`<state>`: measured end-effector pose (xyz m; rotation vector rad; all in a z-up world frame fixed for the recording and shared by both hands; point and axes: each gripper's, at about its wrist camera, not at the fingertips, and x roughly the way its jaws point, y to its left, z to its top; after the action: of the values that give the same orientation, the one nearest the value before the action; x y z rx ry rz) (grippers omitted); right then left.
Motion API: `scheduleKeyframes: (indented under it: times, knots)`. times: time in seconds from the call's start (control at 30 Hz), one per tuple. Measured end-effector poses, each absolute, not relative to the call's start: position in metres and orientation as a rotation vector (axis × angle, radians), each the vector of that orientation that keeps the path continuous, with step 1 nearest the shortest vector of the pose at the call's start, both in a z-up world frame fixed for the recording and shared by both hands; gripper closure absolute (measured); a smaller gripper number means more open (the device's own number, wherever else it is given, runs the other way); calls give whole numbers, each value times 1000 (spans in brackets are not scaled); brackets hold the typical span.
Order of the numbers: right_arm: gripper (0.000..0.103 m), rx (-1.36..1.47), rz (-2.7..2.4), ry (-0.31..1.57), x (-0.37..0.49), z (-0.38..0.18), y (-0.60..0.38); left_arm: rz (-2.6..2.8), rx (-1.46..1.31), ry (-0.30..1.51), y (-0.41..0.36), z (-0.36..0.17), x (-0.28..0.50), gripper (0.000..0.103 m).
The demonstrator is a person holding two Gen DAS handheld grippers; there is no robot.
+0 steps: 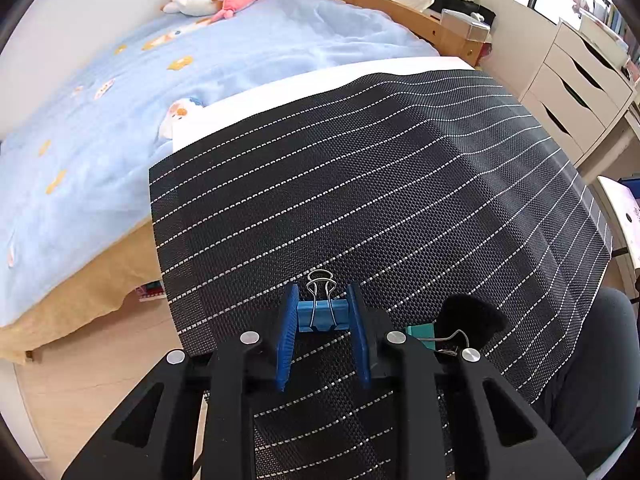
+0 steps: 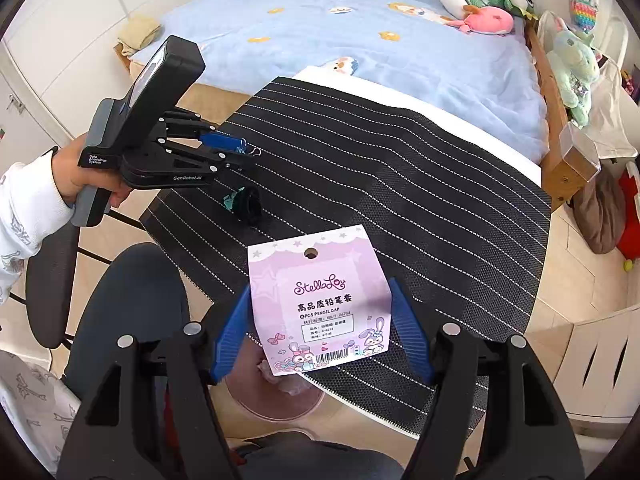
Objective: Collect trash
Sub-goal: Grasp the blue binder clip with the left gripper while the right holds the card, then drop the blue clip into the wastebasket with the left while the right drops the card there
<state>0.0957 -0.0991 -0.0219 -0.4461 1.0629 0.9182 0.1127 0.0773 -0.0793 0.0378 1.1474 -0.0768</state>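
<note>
My left gripper [image 1: 323, 312] is shut on a blue binder clip [image 1: 322, 315] just above the black striped mat [image 1: 380, 184]; it also shows in the right wrist view [image 2: 236, 146]. A teal binder clip [image 1: 422, 334] and a black fuzzy band [image 1: 470, 318] lie on the mat to its right. My right gripper [image 2: 320, 322] is open. A pink pencil-cap package [image 2: 320, 300] sits between its fingers, over the mat's near edge. Whether the fingers touch it I cannot tell. A pink round bin [image 2: 276, 400] stands below it.
The mat covers a white table [image 2: 460, 108] beside a bed with a blue blanket [image 2: 360, 32] and plush toys [image 2: 486, 20]. White drawers [image 1: 576, 92] stand to the right. A dark chair [image 2: 132, 300] and my knee are at the near edge.
</note>
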Motion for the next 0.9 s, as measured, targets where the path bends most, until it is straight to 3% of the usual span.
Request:
scheduleKeyframes:
  times: [0.47,0.9]
  knots:
    - [36,-418,887,993,83,-5,-109,-71,11,1045,71,-27,78,79]
    - [36,-368,871,903,32,16,-136,-144,19,881,12,30,4,79]
